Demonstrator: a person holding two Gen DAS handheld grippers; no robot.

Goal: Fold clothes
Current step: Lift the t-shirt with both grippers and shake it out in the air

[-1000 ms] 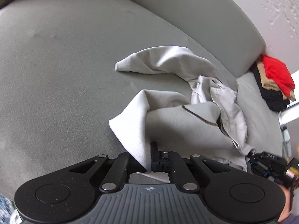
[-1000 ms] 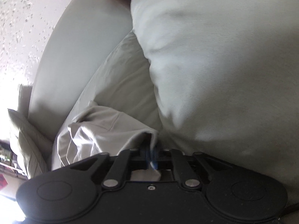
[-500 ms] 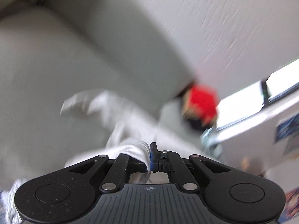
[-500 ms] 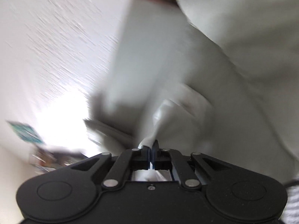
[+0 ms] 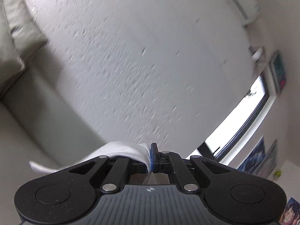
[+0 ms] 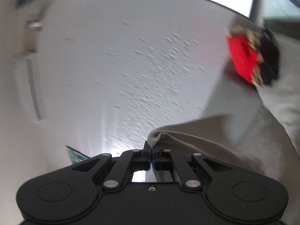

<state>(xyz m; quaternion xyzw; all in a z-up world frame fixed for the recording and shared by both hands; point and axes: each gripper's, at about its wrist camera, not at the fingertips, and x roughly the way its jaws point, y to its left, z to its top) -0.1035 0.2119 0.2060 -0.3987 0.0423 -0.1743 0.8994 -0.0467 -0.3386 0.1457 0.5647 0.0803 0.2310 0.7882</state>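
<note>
Your left claw (image 5: 151, 157) is clamped narrow on a corner of the pale grey soft cotton garment (image 5: 120, 152); the cloth bunches at the jaws and trails off to that claw's left and below. Your right claw (image 6: 151, 156) is pinched narrow on another corner of the same garment (image 6: 187, 138), cloth draping to that claw's right and down. Both claws point roughly level at the rough white textured wall (image 5: 140, 56) ahead. Frames are motion-blurred.

Step in hand, as I read it: lifting the garment by two corners to spread it for folding. To do it well, keep both claws at one height, pull them apart until the top edge runs taut, let the body hang free of the grey couch cushion (image 5: 37, 97) low and left of the left claw. Don't loosen either pinch; both grips are thin bites of cloth and could slip in a shake.

Containers: none visible. Nearest to one is a stack of red, tan and black folded clothes (image 6: 249, 56), up and right of the right claw, resting on the couch.
</note>
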